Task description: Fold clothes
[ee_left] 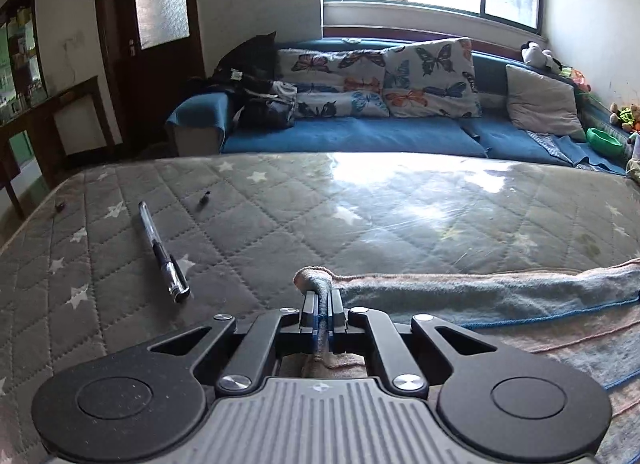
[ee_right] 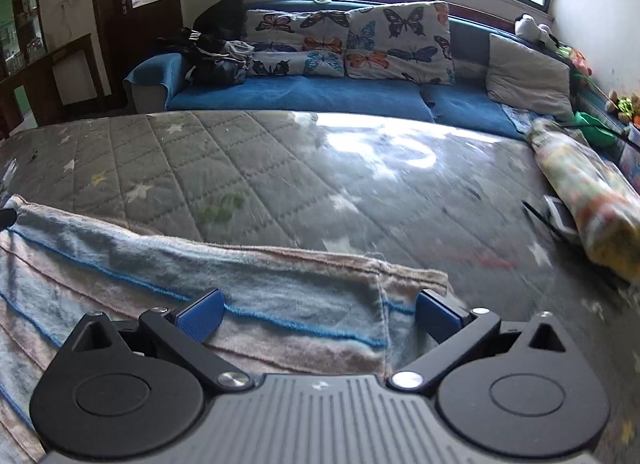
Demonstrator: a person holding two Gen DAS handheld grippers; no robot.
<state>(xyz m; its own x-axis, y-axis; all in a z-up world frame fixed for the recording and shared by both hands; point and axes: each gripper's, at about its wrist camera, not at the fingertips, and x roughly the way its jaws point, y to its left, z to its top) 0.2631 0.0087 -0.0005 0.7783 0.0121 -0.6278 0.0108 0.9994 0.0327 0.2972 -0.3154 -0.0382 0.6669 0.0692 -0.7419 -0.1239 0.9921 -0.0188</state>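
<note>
Daylight from the window glares off the clear plastic sheet over the quilted, star-printed tabletop (ee_left: 280, 200), with a blue sofa (ee_left: 352, 136) behind it.

Left fingers (ee_left: 322, 306) are closed tight on a bunched corner of the towel (ee_right: 280, 296), the cloth poking out past their tips in a small knob. Right fingers (ee_right: 320, 318) stand wide, one blue pad on each side of the towel's other end, hovering over it and gripping nothing. The towel itself lies along the near edge of the tabletop, its far hem doubled back in a long ridge, so it looks part-folded.

Risks, as I judge them: with only one corner pinched, any pull from the left would drag the towel sideways across the slick plastic and skew the fold. The right fingers sit over a seam where layers overlap; closing there could catch only the top layer, and the edges would part when lifted. A pen (ee_left: 164, 252) lies left of the towel, near enough for swept cloth to snag or roll it.
</note>
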